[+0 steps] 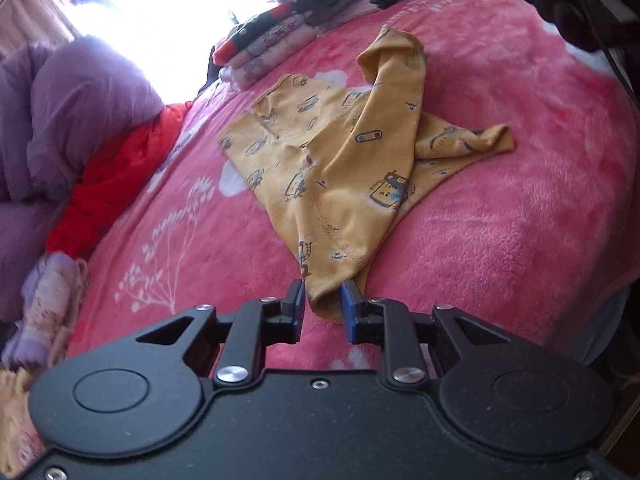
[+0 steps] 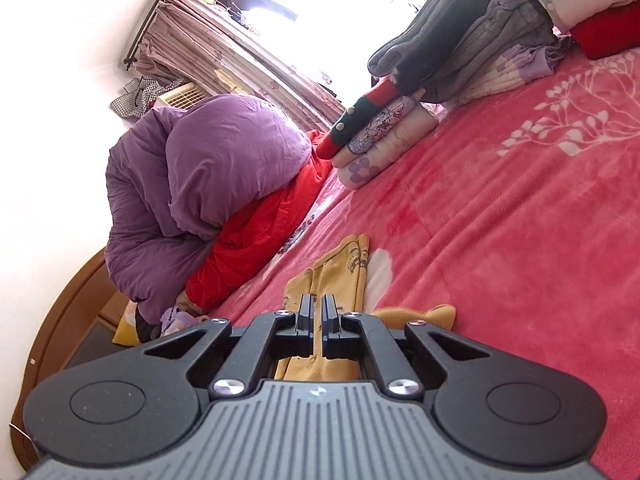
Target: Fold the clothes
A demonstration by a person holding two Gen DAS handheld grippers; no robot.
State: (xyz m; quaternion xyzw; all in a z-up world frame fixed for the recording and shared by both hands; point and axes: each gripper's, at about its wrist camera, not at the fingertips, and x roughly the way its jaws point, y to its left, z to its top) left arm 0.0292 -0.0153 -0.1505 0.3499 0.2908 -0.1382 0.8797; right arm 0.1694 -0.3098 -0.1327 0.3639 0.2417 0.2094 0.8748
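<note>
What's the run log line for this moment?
left gripper: gripping yellow garment hem | right gripper: shut on garment | surface: pink blanket

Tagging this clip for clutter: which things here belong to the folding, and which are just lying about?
In the job: yellow garment, left gripper, right gripper.

Lying about: folded stack, purple duvet, red cloth, pink blanket.

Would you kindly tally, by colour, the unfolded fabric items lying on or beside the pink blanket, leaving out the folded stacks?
Yellow: 1, the printed garment
Red: 1, the crumpled cloth
Purple: 1, the bundled quilt
Total: 3
The lilac patterned item at the left edge is too blurred to class.
</note>
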